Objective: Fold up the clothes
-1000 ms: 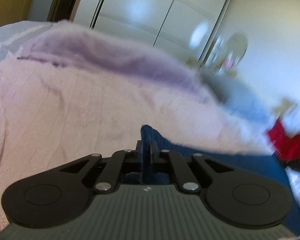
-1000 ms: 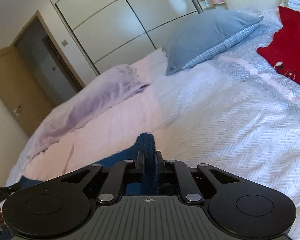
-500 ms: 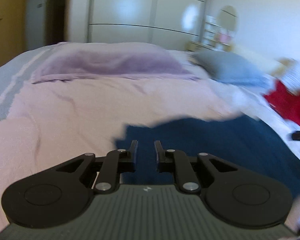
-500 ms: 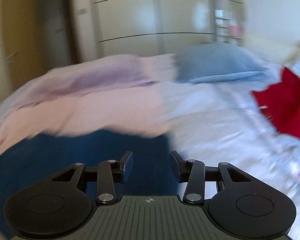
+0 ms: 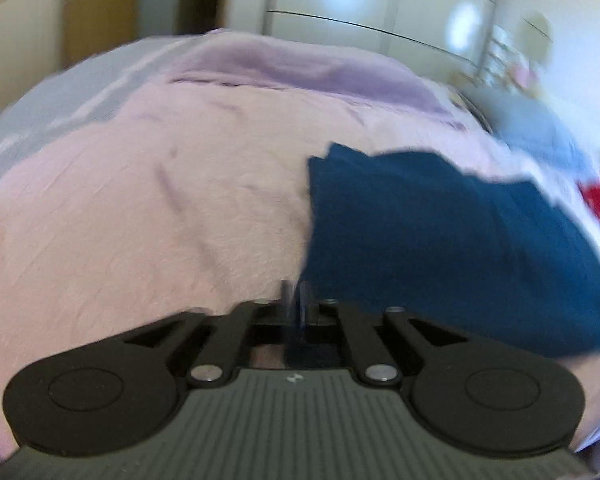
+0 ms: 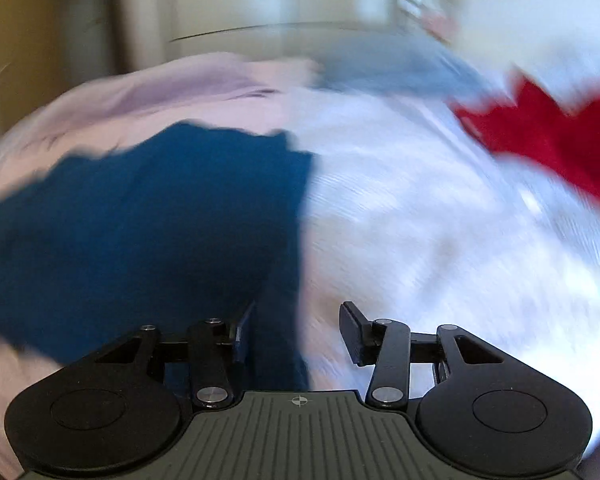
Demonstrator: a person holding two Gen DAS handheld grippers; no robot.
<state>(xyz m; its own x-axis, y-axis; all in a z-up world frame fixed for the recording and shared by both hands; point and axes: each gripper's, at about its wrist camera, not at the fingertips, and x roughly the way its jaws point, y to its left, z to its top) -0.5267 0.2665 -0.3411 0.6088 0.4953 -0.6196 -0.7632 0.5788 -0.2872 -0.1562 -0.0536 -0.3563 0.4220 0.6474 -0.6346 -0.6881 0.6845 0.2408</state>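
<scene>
Our left gripper (image 5: 294, 296) has its jaws together, seemingly pinching the near left edge of the dark blue knitted garment (image 5: 440, 248), which lies on the bed's pink bedspread (image 5: 140, 208). Our right gripper (image 6: 298, 332) hangs with jaws apart over the garment's right edge. Pulling one-handed could drag the cloth askew. The white quilt (image 6: 420, 216) offers open room rightward; the red garment (image 6: 548, 136) lies well apart.

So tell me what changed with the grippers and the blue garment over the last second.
Both grippers let go of the blue garment, which dropped from bunched-up to lying flat on the bed. The left gripper has since shut again at its near edge; the right gripper stays open. The red garment and the pillows kept their places.
</scene>
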